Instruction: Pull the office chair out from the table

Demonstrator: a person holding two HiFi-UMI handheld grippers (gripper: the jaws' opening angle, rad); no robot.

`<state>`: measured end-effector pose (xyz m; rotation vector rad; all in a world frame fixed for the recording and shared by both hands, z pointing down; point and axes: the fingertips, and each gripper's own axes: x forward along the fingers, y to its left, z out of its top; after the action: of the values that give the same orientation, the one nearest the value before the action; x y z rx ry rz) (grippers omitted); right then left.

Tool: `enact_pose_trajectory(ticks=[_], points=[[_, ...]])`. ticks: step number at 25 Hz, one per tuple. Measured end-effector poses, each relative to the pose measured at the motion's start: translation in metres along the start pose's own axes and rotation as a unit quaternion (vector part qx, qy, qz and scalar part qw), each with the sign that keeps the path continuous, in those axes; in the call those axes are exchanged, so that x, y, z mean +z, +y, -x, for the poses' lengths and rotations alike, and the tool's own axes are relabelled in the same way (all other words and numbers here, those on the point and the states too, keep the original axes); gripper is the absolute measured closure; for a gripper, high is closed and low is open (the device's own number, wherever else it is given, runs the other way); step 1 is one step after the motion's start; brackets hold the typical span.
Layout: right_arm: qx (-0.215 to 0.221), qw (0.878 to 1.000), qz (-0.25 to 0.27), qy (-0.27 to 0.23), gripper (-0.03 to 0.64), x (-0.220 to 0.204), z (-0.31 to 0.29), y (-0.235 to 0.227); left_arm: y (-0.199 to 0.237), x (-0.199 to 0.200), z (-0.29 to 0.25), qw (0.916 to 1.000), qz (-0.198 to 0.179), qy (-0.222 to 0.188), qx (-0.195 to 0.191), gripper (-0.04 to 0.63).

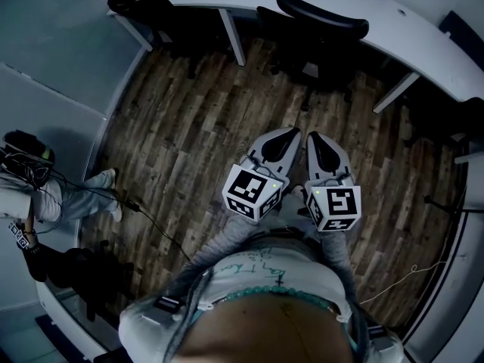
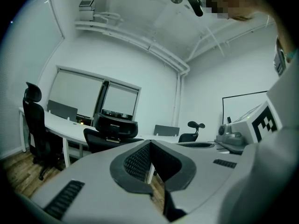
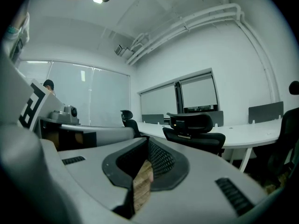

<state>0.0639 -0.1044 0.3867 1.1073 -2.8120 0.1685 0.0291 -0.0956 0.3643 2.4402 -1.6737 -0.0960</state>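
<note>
While the left gripper [image 1: 290, 133] and right gripper [image 1: 313, 138] are closed and empty, reaching the office chair [image 1: 318, 32] at the table [image 1: 431, 55] like this risks shoving it inward.

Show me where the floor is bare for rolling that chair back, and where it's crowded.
Bare: the wood floor between the office chair and the left gripper and right gripper. Crowded: along the white table, where a second chair also stands; lower left, where a cable and a seated person's feet lie.
</note>
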Motion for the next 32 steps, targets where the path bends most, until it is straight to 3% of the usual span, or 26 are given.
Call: enact_pose_trajectory(ticks=[11,19,32], points=[[0.021,1.000,0.013,-0.005,0.594,0.028,-0.029,-0.050,0.003,0.018,-0.057,0.9997,0.021,-0.014,0.007,0.584],[0.030,0.999,0.015,-0.007,0.594,0.024,-0.038,-0.078,-0.002,0.021,-0.088,0.9998,0.007,-0.019,0.010,0.584],[0.034,0.999,0.025,-0.004,0.594,0.027,-0.048,-0.098,-0.001,0.015,-0.109,0.9993,0.025,-0.021,0.016,0.584]])
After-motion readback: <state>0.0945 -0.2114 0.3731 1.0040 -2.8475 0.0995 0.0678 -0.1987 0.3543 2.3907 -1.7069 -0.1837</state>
